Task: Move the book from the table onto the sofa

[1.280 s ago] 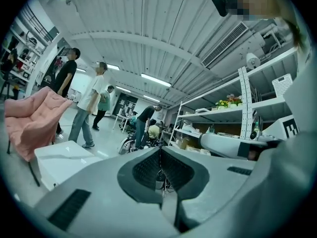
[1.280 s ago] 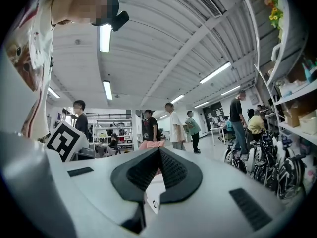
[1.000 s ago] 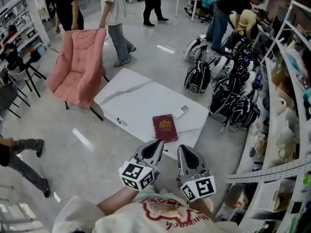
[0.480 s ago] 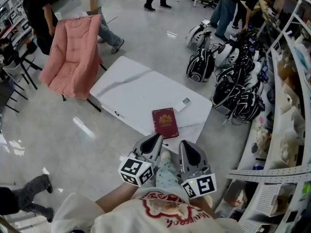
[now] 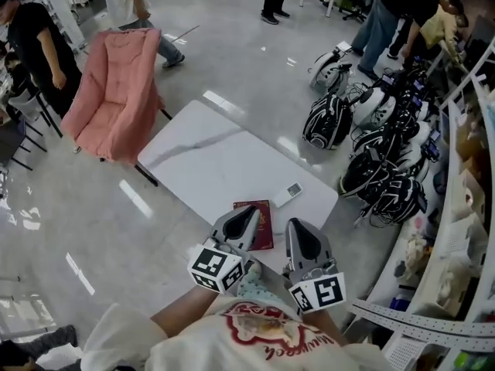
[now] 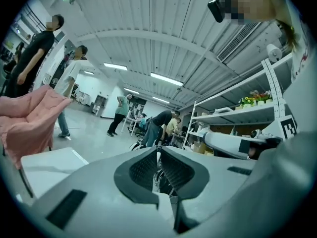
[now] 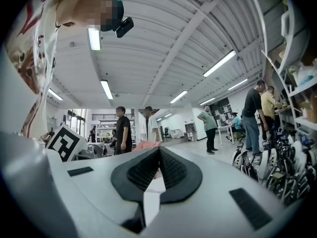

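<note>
Table (image 5: 203,158) bears one book (image 5: 264,224) and one remote (image 5: 288,194); left hand-held gripper (image 5: 250,209) and right hand-held gripper (image 5: 296,223) are both closed, empty.

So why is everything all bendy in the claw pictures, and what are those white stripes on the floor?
Left gripper view and right gripper view: the wide lens curves the ceiling lights and shelves and darkens the corners. Head view: the white streaks on the floor are glare off its shiny surface; the table shines too.
</note>
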The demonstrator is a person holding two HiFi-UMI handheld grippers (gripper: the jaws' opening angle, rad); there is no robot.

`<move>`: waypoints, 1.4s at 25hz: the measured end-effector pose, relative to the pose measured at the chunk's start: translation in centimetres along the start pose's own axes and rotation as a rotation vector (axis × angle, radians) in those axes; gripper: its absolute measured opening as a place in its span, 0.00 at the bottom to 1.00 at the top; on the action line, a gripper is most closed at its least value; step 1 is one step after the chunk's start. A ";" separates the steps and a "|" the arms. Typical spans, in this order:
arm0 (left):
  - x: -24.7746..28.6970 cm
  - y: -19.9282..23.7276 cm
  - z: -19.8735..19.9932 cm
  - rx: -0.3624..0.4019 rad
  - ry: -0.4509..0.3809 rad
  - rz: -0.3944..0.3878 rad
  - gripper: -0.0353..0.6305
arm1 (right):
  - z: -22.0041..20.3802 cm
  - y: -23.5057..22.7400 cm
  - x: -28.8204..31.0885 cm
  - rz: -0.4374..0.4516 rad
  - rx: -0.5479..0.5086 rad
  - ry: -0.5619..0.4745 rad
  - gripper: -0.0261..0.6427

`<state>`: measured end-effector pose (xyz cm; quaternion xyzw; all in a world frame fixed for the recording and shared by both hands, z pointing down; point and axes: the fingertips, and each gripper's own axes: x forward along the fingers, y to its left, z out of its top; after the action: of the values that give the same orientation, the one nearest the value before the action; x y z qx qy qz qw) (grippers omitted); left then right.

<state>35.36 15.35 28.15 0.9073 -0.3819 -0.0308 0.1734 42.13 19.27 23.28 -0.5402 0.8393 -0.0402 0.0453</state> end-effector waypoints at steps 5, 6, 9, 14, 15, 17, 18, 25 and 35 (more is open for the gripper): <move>2.9 1.3 -0.9 -0.006 0.013 0.020 0.07 | -1.2 -3.3 2.4 0.015 -0.008 0.017 0.04; 3.2 1.5 -1.3 -0.006 0.030 0.023 0.08 | -1.5 -3.7 2.6 0.013 -0.004 0.023 0.04; 3.4 2.3 -3.5 -0.008 0.101 0.033 0.10 | -3.6 -4.5 2.7 0.009 0.017 0.072 0.04; 4.4 4.8 -7.6 -0.064 0.194 0.045 0.23 | -8.0 -5.8 3.8 -0.001 0.050 0.171 0.04; 4.3 5.4 -8.7 -0.079 0.214 0.056 0.25 | -9.1 -5.9 3.7 0.002 0.057 0.196 0.04; 4.3 6.8 -10.9 -0.110 0.251 0.081 0.30 | -11.4 -6.1 3.8 0.007 0.070 0.238 0.04; 4.3 7.6 -12.1 -0.130 0.265 0.094 0.32 | -12.5 -6.3 4.0 0.011 0.076 0.255 0.04; 2.6 13.5 -21.2 -0.238 0.372 0.209 0.46 | -22.6 -6.8 5.0 0.050 0.096 0.394 0.27; 0.5 18.6 -34.9 -0.393 0.545 0.285 0.53 | -38.1 -7.6 4.0 0.037 0.189 0.636 0.39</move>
<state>29.64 13.11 67.19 0.7692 -0.4309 0.1639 0.4425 42.79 13.25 61.82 -0.4789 0.8136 -0.2835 -0.1684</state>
